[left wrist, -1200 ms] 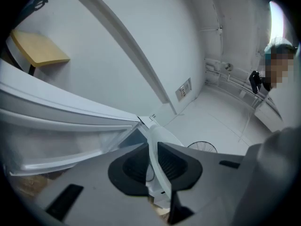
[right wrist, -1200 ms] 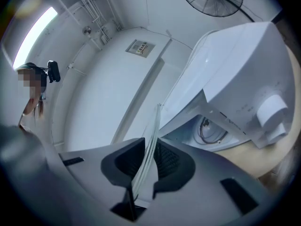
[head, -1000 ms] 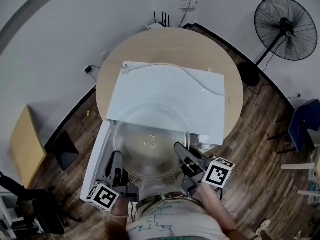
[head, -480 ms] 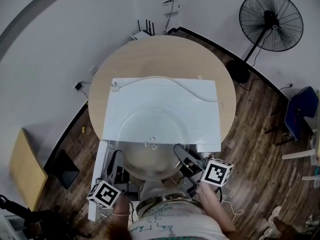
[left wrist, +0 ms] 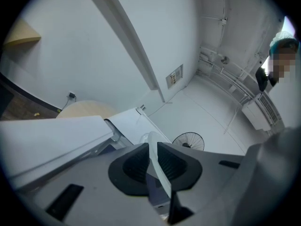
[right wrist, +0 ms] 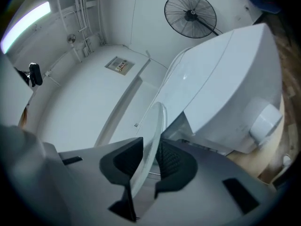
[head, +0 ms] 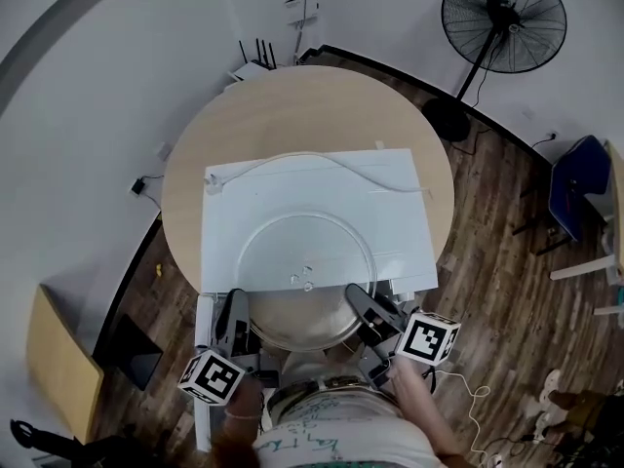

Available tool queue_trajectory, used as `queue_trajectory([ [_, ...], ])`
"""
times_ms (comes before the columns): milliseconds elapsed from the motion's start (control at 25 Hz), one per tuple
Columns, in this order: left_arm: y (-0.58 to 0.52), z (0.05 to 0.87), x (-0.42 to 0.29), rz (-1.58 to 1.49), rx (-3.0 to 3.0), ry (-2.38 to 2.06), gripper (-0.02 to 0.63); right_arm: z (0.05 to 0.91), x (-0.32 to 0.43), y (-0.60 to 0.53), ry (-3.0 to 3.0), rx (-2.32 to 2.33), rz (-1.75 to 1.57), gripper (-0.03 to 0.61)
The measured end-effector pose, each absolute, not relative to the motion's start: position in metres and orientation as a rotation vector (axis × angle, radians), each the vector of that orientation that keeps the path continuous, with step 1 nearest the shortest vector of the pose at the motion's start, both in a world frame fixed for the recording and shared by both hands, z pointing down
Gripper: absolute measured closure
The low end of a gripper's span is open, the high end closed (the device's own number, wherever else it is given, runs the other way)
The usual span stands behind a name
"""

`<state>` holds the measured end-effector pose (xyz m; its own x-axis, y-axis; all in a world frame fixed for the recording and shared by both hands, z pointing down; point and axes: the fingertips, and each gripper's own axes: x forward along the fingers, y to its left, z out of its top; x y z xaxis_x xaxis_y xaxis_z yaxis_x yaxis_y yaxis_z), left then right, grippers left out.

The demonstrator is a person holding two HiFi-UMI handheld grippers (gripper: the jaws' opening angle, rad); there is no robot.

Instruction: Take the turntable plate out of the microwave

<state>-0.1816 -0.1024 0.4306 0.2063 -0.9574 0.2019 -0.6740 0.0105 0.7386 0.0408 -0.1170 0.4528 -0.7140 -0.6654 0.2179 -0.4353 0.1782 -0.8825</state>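
Drifting forward over the counter point(head: 195, 174) and the microwave point(head: 395, 227) top, the turntable plate point(head: 305, 252) is lying flat, its near edge overhanging toward the person. Left tongs point(head: 234, 310) are clamping its left rim; right tongs point(head: 357, 302) — jaws just easing wider — are holding the right rim between their pads.

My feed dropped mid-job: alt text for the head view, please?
The left gripper and right gripper hold the near rim of a glass plate over a white microwave on a round table; the right jaws have just been opening, rim between them.
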Motion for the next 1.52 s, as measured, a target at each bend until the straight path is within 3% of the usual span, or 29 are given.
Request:
queue_trajectory([
  [280, -0.107, 0.431, -0.183, -0.489, 1.736, -1.511, 0.555, 0.451, 0.037, -0.118, 2.302, -1.130, -1.464, 0.490],
  [480, -0.107, 0.431, -0.184, -0.513, 1.694, -1.508, 0.559, 0.441, 0.028, -0.109, 2.448, -1.111, -1.371, 0.308],
  [640, -0.108, 0.432, -0.185, -0.553, 1.672, -1.482, 0.565, 0.444, 0.046, -0.097, 2.420, -1.242, -1.291, 0.282],
  [800, -0.111, 0.430, -0.184, -0.573, 1.665, -1.453, 0.568, 0.446, 0.052, -0.075, 2.264, -1.182, -1.380, 0.306],
  [1040, -0.113, 0.429, -0.181, -0.585, 1.681, -1.415, 0.571, 0.454, 0.026, -0.052, 2.234, -1.048, -1.506, 0.502],
  [1200, -0.111, 0.427, -0.177, -0.528, 1.746, -1.427, 0.569, 0.453, 0.030, -0.059, 2.165, -1.067, -1.517, 0.499],
  [1280, -0.107, 0.422, -0.170, -0.454, 1.848, -1.438, 0.533, 0.446, 0.031, -0.064, 2.119, -1.022, -1.509, 0.506],
  [1400, -0.100, 0.420, -0.155, -0.293, 2.010, -1.470, 0.407, 0.441, 0.035, -0.068, 2.114, -1.026, -1.489, 0.508],
  [1520, -0.096, 0.423, -0.150, -0.173, 2.084, -1.532, 0.352, 0.437, 0.036, -0.075, 2.122, -1.041, -1.472, 0.513],
])
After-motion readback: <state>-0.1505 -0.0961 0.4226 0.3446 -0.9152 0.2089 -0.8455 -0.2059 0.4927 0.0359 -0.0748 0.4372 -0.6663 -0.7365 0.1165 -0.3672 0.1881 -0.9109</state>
